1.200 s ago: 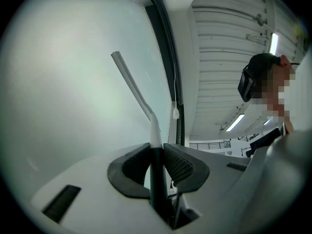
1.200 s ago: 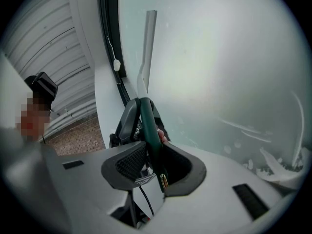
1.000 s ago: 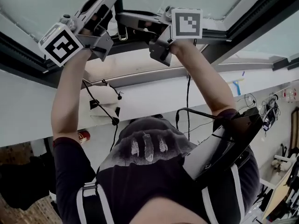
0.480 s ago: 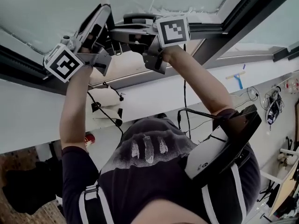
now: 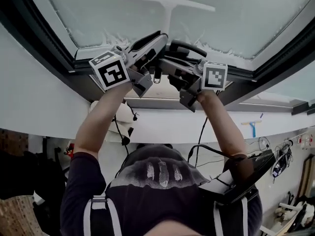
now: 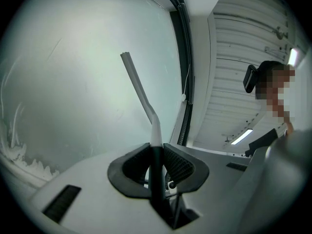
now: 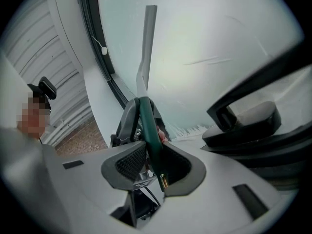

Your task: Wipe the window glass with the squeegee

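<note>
**Two grippers, one squeegee: an even pull across the glass**

The squeegee (image 5: 169, 14) has its blade across the window glass (image 5: 246, 18), inside the window frame (image 5: 56, 53) and well clear of the frame's lower side. Its stem runs back toward that side. We have both tools on its handle. The left gripper (image 5: 160, 37) is clamped on the dark part next to the stem. The right gripper (image 5: 176, 47), just beside it and nearer the frame's lower side, is clamped on the green end. In both gripper views the handle sits tight between the pads.

To do this stroke well, we judge that the whole blade must press evenly on the glass. The two grips therefore have to travel as one, since a twist between them could lift one end of the blade and leave a streak. A straight pull toward the white foam (image 5: 110, 37) along the frame's lower side looks right, with no slipping in the pads.

We count one squeegee in hand, two grippers, two marker cubes (image 5: 110, 72) and one strip of foam. Far outside the frame, a blue-handled tool (image 5: 252, 127) may be a second squeegee.
</note>
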